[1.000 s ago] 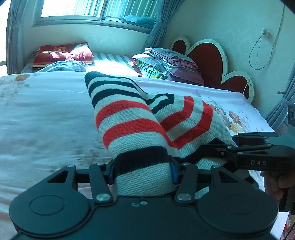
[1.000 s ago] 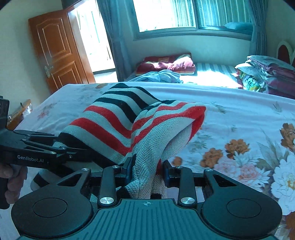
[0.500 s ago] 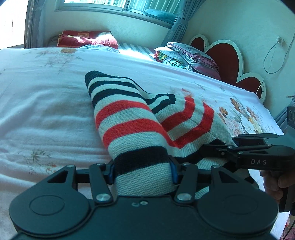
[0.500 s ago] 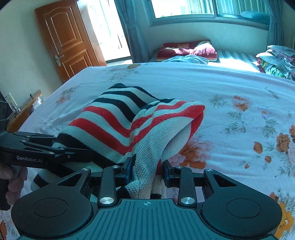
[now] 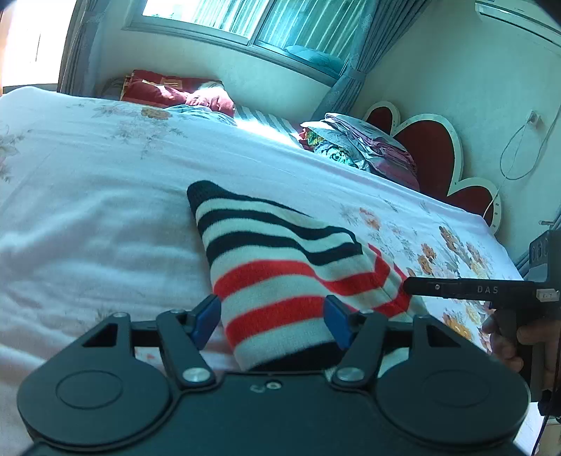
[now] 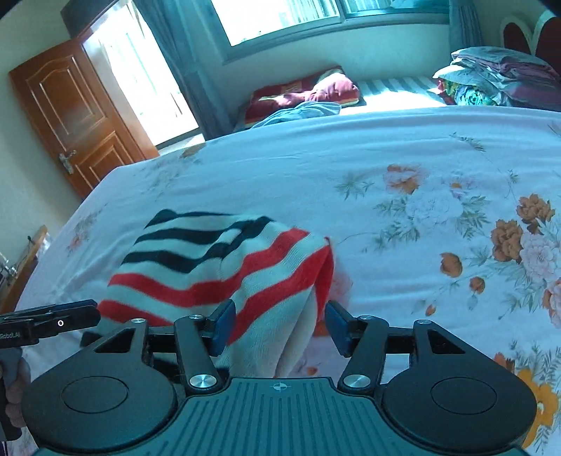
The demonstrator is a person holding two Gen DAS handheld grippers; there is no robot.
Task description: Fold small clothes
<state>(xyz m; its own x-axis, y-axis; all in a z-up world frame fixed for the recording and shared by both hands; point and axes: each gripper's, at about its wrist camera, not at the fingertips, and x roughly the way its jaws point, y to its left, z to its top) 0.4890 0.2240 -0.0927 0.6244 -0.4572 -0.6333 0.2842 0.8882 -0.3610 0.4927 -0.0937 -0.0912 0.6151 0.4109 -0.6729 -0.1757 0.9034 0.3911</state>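
A: Lying on the bed (image 6: 266, 168), near the edge closest to both cameras, is one striped knit garment (image 5: 280, 266). Its bands run white, navy and red: navy toward the far end, red toward the near end, and one dark band at the hem closest to the left tongs (image 5: 271, 321). It is doubled over, with a rounded fold along its right side in the right wrist view.

B: How are the tongs standing?

A: Two pairs, one in each hand. The left tongs are opening; the garment's near end sits between the blue pads (image 5: 205, 321), the right pad just at the cloth, the left pad with a small gap. I would call that pair spread, not pinching. The right tongs (image 6: 277, 324) are opening too; the folded edge hangs between their pads, brushing the left one, while the right pad stands clear of the cloth.

B: And the counts?

A: One garment on the task side. One bedsheet (image 5: 105, 210), white with orange and pink flowers. One red pillow (image 6: 308, 93) at the far side under the window (image 5: 245, 21), with a bluish cloth (image 6: 301, 112) in front of it. One stack of folded bedding (image 5: 364, 147) by the red headboard (image 5: 431, 154). One wooden door (image 6: 70, 115), standing open. One hand (image 5: 515, 340) shows in the left wrist view, gripping the right tongs' handle.
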